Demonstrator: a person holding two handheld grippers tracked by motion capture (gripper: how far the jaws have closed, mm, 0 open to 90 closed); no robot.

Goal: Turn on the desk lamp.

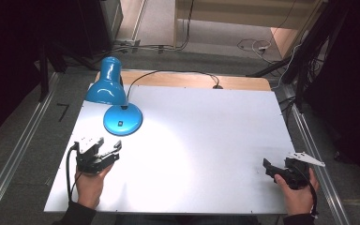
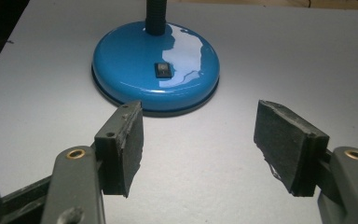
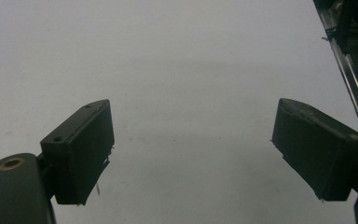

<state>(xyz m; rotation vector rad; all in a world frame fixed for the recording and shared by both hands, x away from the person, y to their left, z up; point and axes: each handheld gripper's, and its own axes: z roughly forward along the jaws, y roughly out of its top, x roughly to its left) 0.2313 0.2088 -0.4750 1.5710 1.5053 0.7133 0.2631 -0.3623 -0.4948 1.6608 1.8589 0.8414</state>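
Note:
A blue desk lamp (image 1: 110, 84) stands at the table's far left, lit, its round base (image 1: 123, 119) carrying a small black rocker switch (image 2: 162, 70). My left gripper (image 1: 108, 146) hovers just short of that base, open, nothing between its pads (image 2: 130, 140). In the left gripper view the base (image 2: 156, 65) lies straight ahead beyond the jaws. At the near right edge of the table my right gripper (image 1: 269, 168) is open and empty, its pads (image 3: 91, 149) spread wide over bare table.
The white table (image 1: 201, 140) has a wooden strip along its far edge. The lamp's black cord (image 1: 168, 74) runs along that strip. Metal rails (image 1: 314, 154) flank both sides of the table, and the right rail (image 3: 349, 74) lies near my right gripper.

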